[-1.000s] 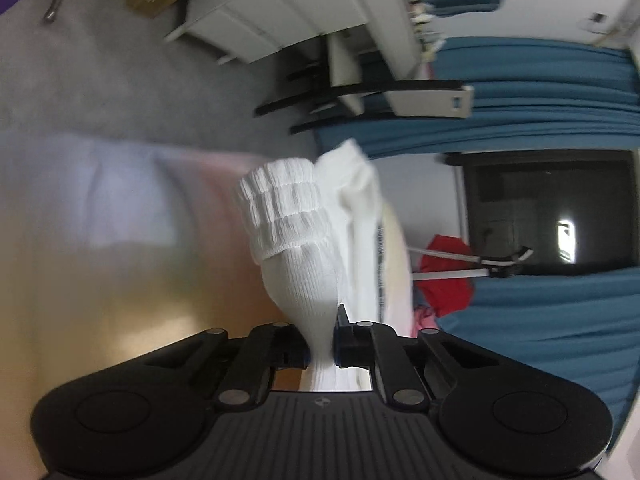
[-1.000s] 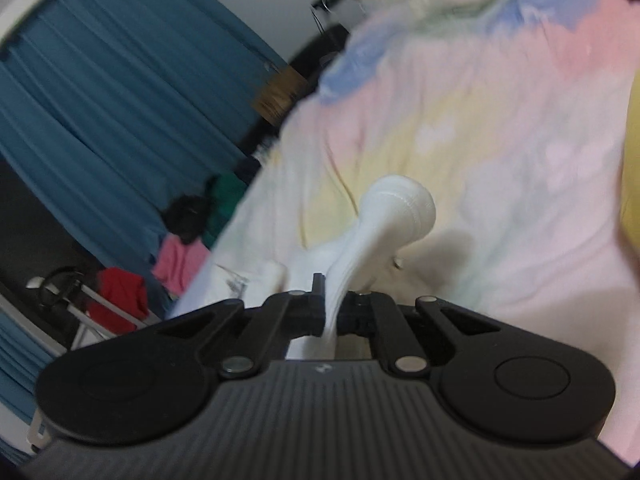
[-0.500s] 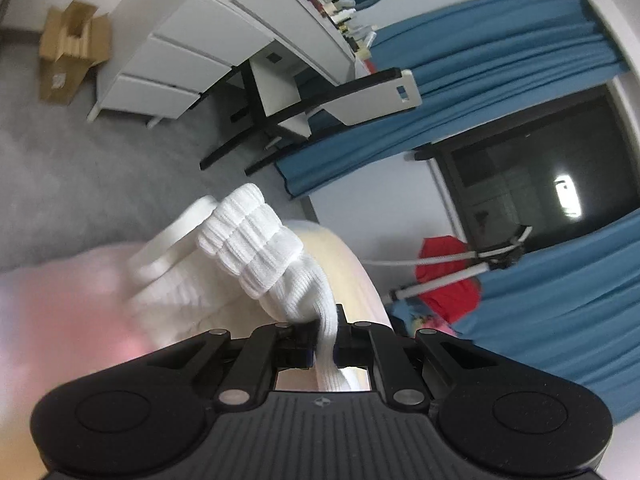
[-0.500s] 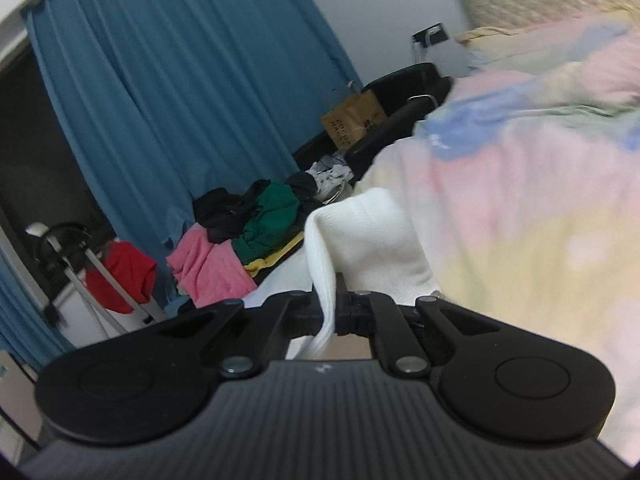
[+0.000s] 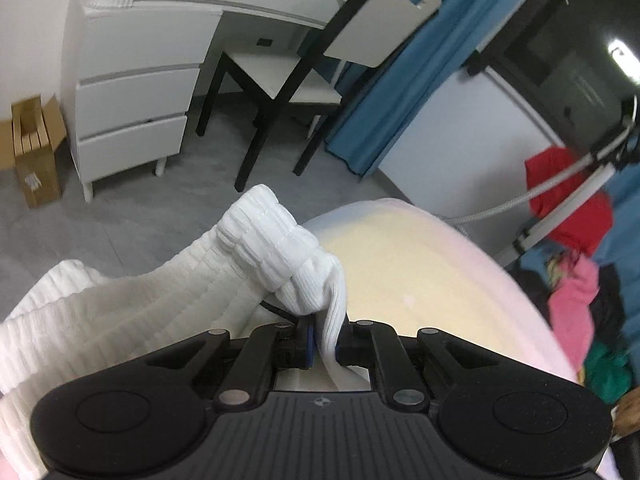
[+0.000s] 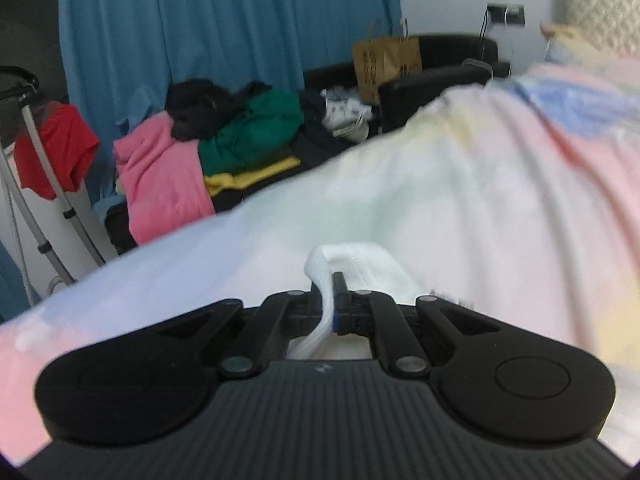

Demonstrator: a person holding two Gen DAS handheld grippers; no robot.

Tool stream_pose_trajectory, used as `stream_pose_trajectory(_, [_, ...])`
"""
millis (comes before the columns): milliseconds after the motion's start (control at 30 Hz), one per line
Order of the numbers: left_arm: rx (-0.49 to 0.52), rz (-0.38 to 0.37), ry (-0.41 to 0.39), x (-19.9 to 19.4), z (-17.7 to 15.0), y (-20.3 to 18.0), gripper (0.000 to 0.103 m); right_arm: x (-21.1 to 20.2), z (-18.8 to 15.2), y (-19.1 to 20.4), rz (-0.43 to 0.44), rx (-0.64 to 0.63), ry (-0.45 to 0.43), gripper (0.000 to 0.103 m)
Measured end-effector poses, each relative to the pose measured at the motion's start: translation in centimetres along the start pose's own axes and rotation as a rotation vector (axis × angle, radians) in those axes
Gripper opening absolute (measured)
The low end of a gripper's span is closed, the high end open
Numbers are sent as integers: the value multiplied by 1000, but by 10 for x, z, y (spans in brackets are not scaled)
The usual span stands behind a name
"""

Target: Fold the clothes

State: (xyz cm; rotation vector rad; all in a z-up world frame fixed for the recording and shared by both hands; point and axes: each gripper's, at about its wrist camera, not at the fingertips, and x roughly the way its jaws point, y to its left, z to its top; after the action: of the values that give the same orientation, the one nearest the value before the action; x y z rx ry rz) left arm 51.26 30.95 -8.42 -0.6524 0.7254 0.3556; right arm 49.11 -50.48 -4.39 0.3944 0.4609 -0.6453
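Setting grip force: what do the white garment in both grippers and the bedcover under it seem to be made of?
White garment: looks like a soft ribbed knit, matte, probably cotton; raised ribs and a gathered elastic band show, and it drapes limply from the left gripper and the right gripper. Bedcover: seems a soft matte pastel fabric with loose folds; blur hides the weave.

Matt black plastic tongs (image 5: 325,344) are pinching a ribbed white knit sock (image 5: 276,248) over a soft pastel cloth bedspread (image 6: 500,200).
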Motion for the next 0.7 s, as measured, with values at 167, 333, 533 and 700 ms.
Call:
stream_pose_trajectory(167, [32,-22,-13,-26,-11,6,20,-9,0,-10,73,75,0,25])
stream_pose_trajectory(333, [29,-108,-28,-84,-34,32,49,-64,-3,-34,144,189,-8,41])
stream_pose_trajectory(533, [-41,-210,14,-145,-71,75,73,-152,-46,-78,273,279,-3,56])
stream_pose_trajectory(700, [-157,-275,105,-172,-112,119,78,-193,-84,-105,328,388,17,72])
